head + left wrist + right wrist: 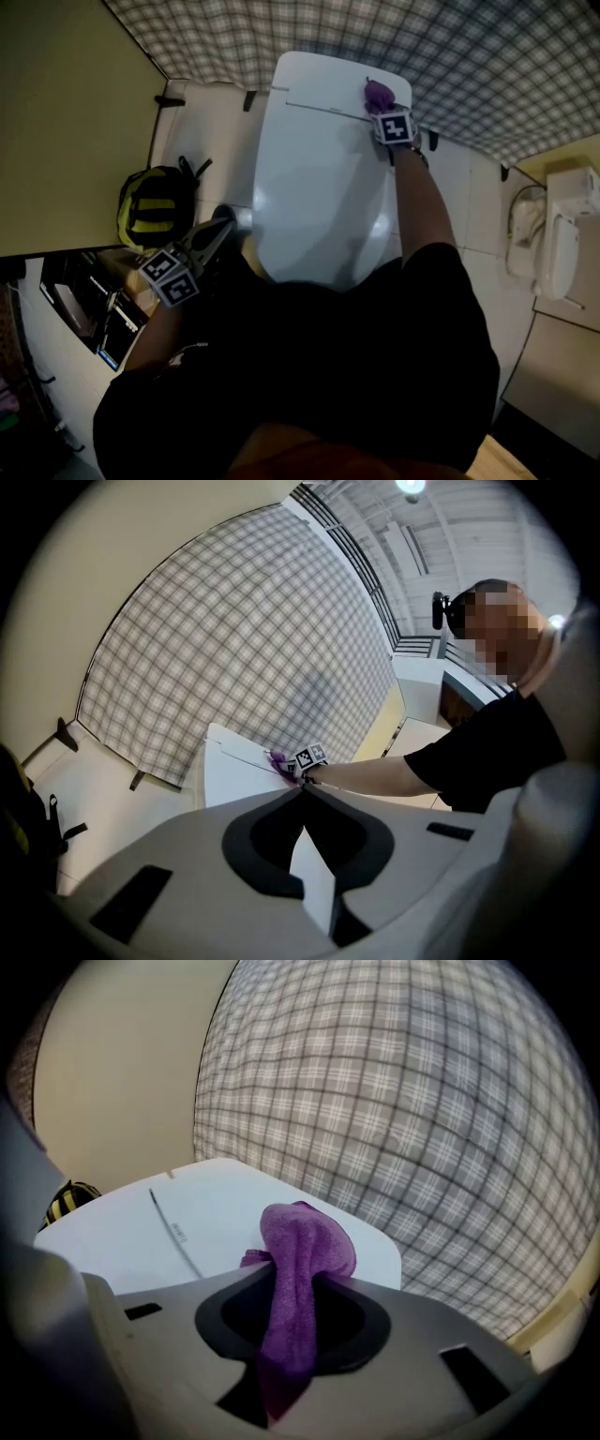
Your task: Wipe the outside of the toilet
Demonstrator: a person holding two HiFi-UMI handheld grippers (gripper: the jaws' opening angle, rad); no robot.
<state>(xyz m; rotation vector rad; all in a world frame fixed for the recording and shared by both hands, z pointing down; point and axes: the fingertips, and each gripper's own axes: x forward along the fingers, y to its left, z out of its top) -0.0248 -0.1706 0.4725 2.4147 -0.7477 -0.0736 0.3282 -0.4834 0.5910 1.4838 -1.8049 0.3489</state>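
Note:
The white toilet [319, 187] stands with its lid down in the middle of the head view, its tank top [314, 84] against the plaid wall. My right gripper [380, 103] reaches to the tank top's far right corner, shut on a purple cloth [378, 92]. In the right gripper view the cloth [300, 1251] bulges out between the jaws of the right gripper [291, 1283] and rests on the tank lid [178, 1227]. My left gripper [223, 225] hangs beside the toilet's left side, shut and holding nothing. In its own view the left gripper [303, 791] points toward the toilet [234, 771].
A yellow and black backpack [155, 204] lies on the white floor left of the toilet. A plaid covering [469, 56] runs along the back wall. A white fixture [562, 239] stands at the right. Cluttered shelves [89, 309] sit at the lower left.

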